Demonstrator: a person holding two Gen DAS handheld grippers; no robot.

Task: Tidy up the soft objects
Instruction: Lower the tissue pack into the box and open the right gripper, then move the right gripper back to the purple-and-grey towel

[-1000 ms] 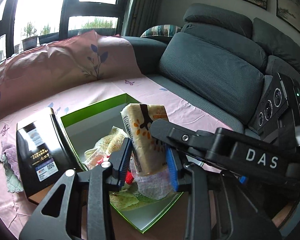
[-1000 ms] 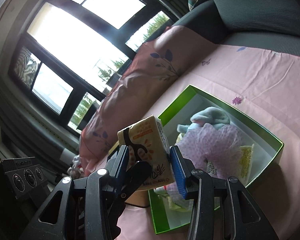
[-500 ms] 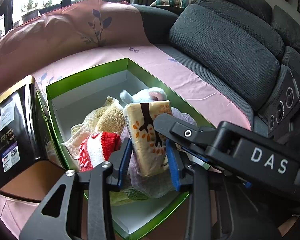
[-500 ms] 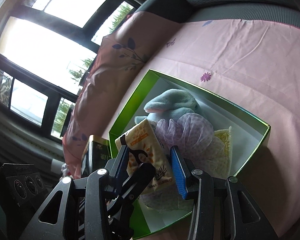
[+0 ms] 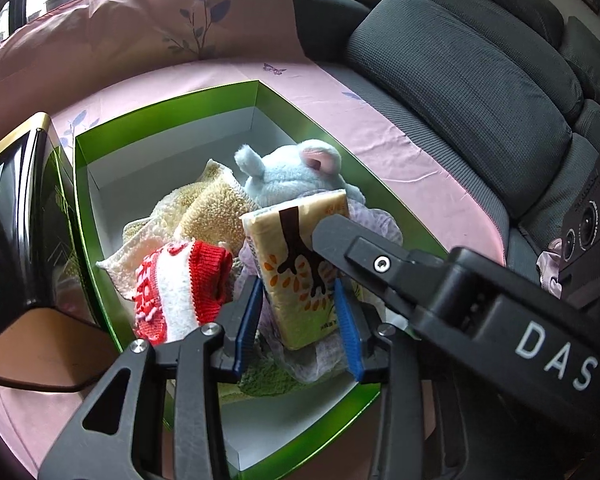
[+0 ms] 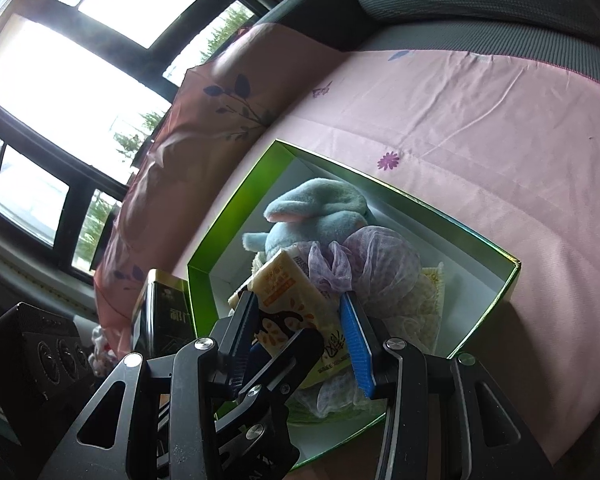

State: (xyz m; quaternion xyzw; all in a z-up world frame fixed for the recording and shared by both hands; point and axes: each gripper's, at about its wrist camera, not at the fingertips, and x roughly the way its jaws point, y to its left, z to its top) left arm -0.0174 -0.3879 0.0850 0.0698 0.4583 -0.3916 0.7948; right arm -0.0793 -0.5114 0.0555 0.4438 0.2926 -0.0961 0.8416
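**Tissue pack lowered into the green box**

A second ago both grippers held the tissue pack (image 5: 300, 272) up above the box (image 5: 164, 100), with window and sofa filling much of each view. Now both have come down and tilted further downward, and the pack sits low over the pile inside the box, its bottom end against the mauve mesh cloth (image 6: 380, 256).

The left gripper (image 5: 298, 320) has the pack between its blue pads (image 5: 246, 322). Its jaws have been widening over the second, and a thin gap now shows on the left pad's side, so the grip looks slack rather than pressing. The right gripper (image 6: 302, 328) reaches across from the side; its jaws have hardly changed and stand part-spread with the pack between them, the pads (image 6: 356, 340) against the pack's sides, pinching it.

In the left wrist view the box interior, half hidden earlier, is fully open to sight: a blue plush toy (image 5: 296, 176) at the far side just behind the pack, a cream towel (image 5: 204, 208) to its left, and a red-and-white knit (image 5: 180, 284) at the near left, beside the left pad. A green cloth (image 5: 268, 380) lies under the pile at the near end.

The black tin (image 5: 16, 216) stands just left of the box, touching its wall, as before. The box rests on the pink sheet (image 6: 480, 120) spread over the grey sofa (image 5: 480, 80).
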